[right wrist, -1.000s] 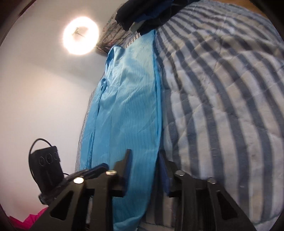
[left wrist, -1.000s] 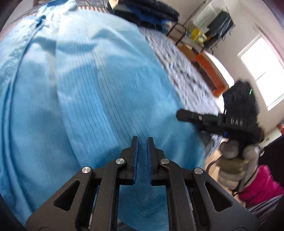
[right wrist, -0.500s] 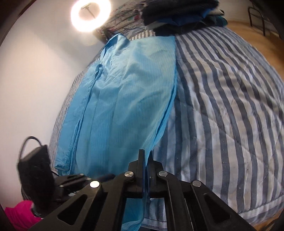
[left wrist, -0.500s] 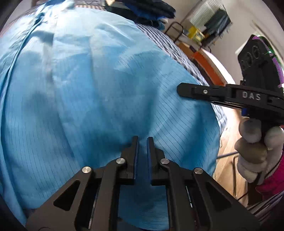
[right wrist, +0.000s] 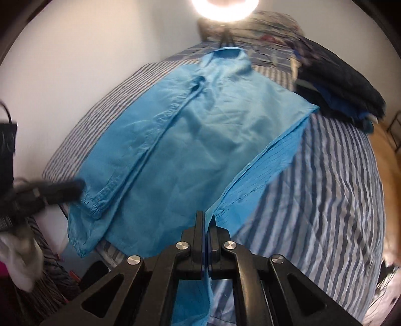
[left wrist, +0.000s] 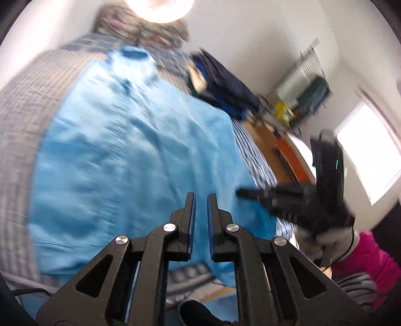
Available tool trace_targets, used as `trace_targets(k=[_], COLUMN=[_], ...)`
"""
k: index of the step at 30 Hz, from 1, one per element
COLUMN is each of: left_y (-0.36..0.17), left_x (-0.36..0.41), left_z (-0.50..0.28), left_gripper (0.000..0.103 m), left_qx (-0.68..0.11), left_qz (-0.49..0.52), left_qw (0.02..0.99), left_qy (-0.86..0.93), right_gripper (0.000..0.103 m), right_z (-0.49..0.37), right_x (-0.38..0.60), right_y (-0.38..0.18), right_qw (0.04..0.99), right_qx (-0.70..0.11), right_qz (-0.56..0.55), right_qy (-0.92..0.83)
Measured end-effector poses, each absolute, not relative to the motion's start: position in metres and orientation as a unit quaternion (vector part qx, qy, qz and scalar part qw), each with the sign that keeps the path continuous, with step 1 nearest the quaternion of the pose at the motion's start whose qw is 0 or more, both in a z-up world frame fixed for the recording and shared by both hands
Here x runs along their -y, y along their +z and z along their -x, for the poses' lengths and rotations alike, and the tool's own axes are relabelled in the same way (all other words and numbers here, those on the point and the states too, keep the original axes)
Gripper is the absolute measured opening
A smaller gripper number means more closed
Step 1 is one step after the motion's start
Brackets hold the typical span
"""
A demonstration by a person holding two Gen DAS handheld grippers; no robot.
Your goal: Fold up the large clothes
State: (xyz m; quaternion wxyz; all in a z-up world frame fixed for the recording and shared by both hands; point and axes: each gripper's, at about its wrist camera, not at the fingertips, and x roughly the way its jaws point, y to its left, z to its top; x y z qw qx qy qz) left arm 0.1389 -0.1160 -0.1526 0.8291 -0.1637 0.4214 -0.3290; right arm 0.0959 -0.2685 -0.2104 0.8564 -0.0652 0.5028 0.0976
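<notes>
A large light-blue shirt (left wrist: 125, 163) (right wrist: 200, 138) lies spread on the striped bed (right wrist: 325, 200), collar at the far end. My right gripper (right wrist: 206, 215) is shut on the shirt's right bottom edge. The cloth rises from the bed to its pads and hangs down below them. In the left wrist view the same gripper (left wrist: 240, 193) appears at the right, held by a gloved hand (left wrist: 323, 238). My left gripper (left wrist: 201, 198) shows only a thin slit filled with blue. In the right wrist view it (right wrist: 80, 186) sits at the shirt's left bottom edge, beside the sleeve cuff (right wrist: 97, 205), pinching the cloth there.
A pile of dark folded clothes (right wrist: 338, 92) (left wrist: 225, 85) sits at the bed's far right corner. A ring light (right wrist: 225, 5) glows past the head end against a white wall. Wooden floor (right wrist: 386, 155) lies right of the bed, and a window (left wrist: 368, 150) is at the right.
The right jaws closed on the shirt's right edge. Both grippers then rose and drew back, lifting the bottom edge. The whole shirt up to its collar is now in view.
</notes>
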Motion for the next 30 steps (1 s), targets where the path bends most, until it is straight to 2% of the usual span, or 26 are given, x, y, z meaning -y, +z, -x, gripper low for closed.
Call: trace_targets(k=[5, 9, 14, 22, 24, 25, 27, 30], left_y=[-0.138, -0.146, -0.158, -0.156, -0.154, -0.154, -0.154, -0.156], left_x=[0.051, 0.021, 0.004, 0.005, 0.010, 0.013, 0.018, 0.030], left_z=[-0.155, -0.177, -0.184, -0.176, -0.173, -0.172, -0.172, -0.174], left_gripper=[0.006, 0.006, 0.006, 0.006, 0.006, 0.006, 0.006, 0.006], left_qx=[-0.392, -0.382, -0.389, -0.389, -0.391, -0.393, -0.398, -0.412], left_qz=[0.218, 0.248, 0.265, 0.254, 0.245, 0.238, 0.230, 0.217], left_qw=[0.849, 0.854, 0.850, 0.852, 0.854, 0.855, 0.853, 0.848], left_qy=[-0.278, -0.250, -0.237, -0.240, -0.242, -0.242, -0.246, -0.253], right_gripper=[0.000, 0.000, 0.000, 0.000, 0.009, 0.022, 0.034, 0.034], right_z=[-0.112, -0.125, -0.136, -0.137, -0.133, -0.130, -0.121, -0.119], right_x=[0.215, 0.180, 0.159, 0.172, 0.178, 0.180, 0.190, 0.212], right_y=[-0.226, -0.254, -0.285, -0.277, -0.268, -0.262, -0.243, -0.222], right_qw=[0.833, 0.804, 0.780, 0.785, 0.780, 0.780, 0.794, 0.810], right_qx=[-0.520, -0.548, -0.577, -0.576, -0.576, -0.572, -0.548, -0.527], right_qz=[0.129, 0.156, 0.156, 0.101, 0.080, 0.071, 0.066, 0.059], right_qy=[0.141, 0.172, 0.183, 0.204, 0.231, 0.244, 0.256, 0.251])
